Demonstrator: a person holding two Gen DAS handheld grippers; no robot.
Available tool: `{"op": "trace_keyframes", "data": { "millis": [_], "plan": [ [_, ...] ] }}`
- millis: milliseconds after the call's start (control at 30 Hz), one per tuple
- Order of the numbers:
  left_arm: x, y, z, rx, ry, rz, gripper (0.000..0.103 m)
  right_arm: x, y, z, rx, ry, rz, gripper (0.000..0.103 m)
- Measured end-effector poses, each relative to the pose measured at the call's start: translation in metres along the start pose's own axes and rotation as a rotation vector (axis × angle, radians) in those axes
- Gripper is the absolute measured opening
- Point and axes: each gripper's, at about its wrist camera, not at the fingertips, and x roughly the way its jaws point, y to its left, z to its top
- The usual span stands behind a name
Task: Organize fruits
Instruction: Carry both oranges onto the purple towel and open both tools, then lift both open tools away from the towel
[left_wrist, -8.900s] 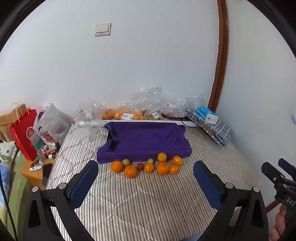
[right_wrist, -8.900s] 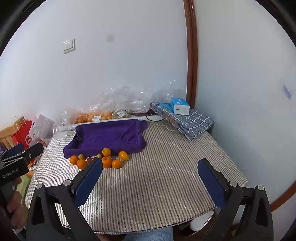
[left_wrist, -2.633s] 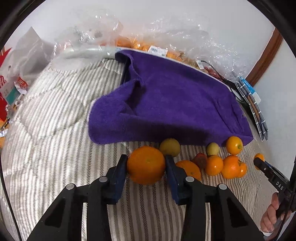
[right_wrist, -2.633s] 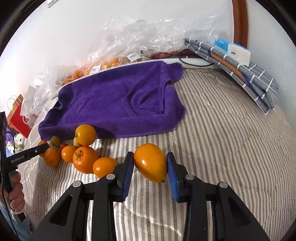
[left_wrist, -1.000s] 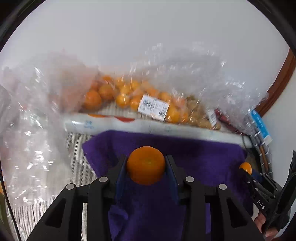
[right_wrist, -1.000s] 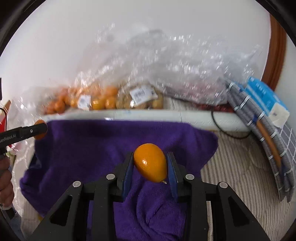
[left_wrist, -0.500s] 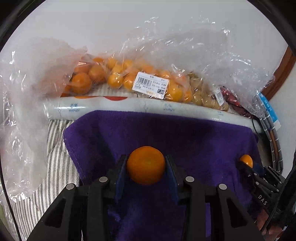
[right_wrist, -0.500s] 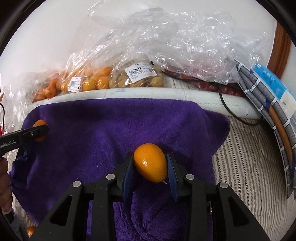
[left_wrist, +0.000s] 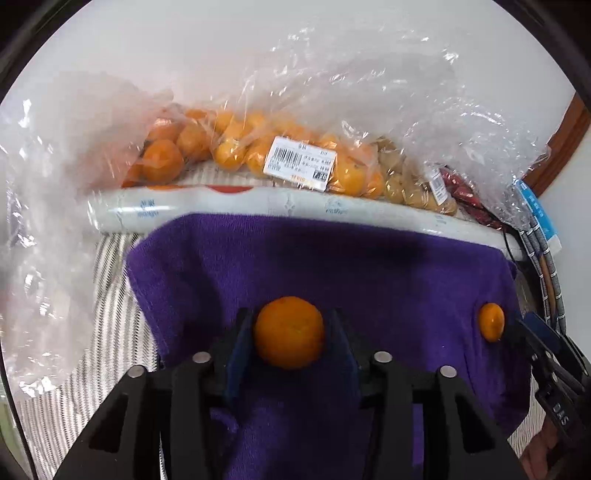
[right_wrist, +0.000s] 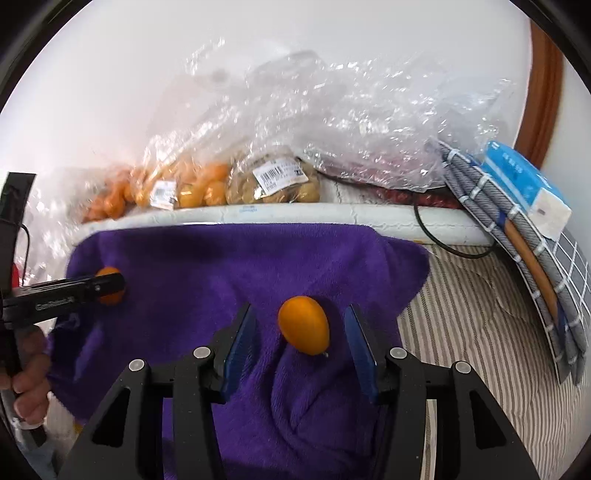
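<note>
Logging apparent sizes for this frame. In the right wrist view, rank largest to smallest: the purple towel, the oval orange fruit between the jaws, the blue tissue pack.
1. Purple terry towel, by far the largest.
2. Blue tissue pack.
3. Oval orange fruit, slightly smaller than the pack in view, though it sits nearer the camera, so their order is unsure.

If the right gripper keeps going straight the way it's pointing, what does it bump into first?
Probably the oval orange fruit lying between the open jaws of the right gripper, then the purple towel under it. Depth is hard to judge.
</note>
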Motion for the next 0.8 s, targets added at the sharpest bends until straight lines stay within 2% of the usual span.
{"op": "trace_keyframes", "data": {
  "millis": [233,400,467,567,800],
  "plan": [
    [-0.038,-0.012,0.000,0.029,-0.078,-0.008,0.058,-0.043,-0.006,-0.025,0.010,-0.026,-0.058,0.050],
    [-0.074,-0.030,-0.001,0.073,-0.152,0.007,0.060,-0.079,-0.014,-0.046,0.044,-0.052,-0.067,0.051],
    [-0.093,-0.035,-0.006,0.090,-0.194,0.023,0.061,-0.093,-0.015,-0.056,0.050,-0.076,-0.085,0.055],
    [-0.117,-0.040,-0.022,0.112,-0.219,0.019,0.061,-0.108,-0.014,-0.072,0.051,-0.086,-0.102,0.055],
    [-0.138,-0.030,-0.063,0.119,-0.223,0.019,0.061,-0.110,-0.003,-0.110,0.041,-0.012,-0.030,0.055]
  ]
}}
